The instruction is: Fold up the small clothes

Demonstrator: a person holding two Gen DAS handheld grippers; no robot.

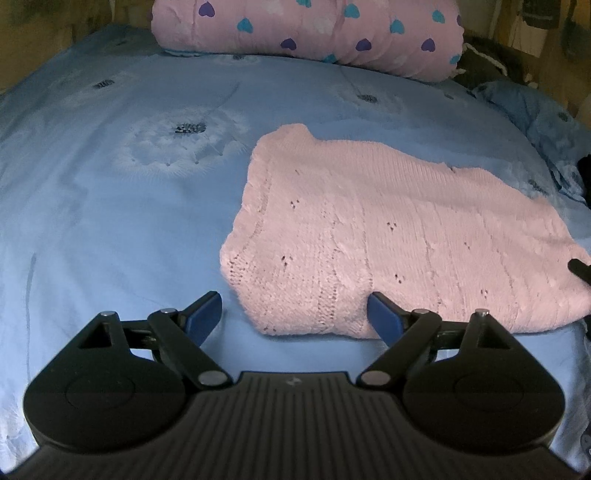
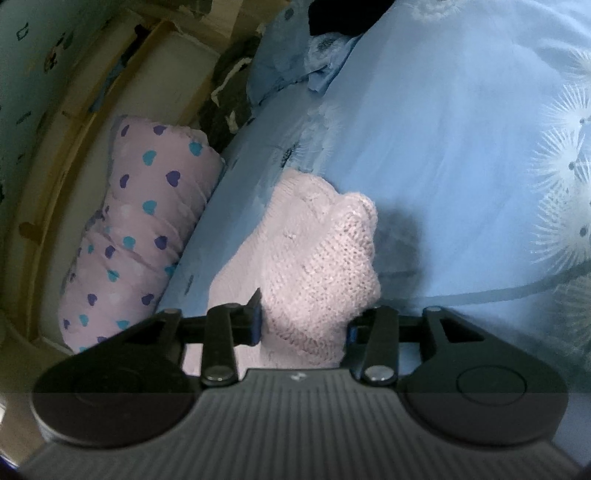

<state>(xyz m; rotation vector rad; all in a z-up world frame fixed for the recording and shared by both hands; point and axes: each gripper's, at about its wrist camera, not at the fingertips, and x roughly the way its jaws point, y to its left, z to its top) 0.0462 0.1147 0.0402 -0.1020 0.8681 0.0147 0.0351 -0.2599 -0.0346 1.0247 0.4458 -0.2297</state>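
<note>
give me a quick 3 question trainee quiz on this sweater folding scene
1. True or false: the left gripper has its jaws closed on the pink knitted sweater.
2. Which gripper holds a bunched part of the sweater? A) left B) right C) neither
3. Fill in: the sweater lies on a light blue ______ printed with dandelions.

Key:
1. False. Its jaws are spread wide, a near corner of the sweater between them.
2. B. The right gripper has knit fabric bunched between its jaws.
3. Bedsheet. A pink heart-print rolled quilt sits at the far end.
</note>
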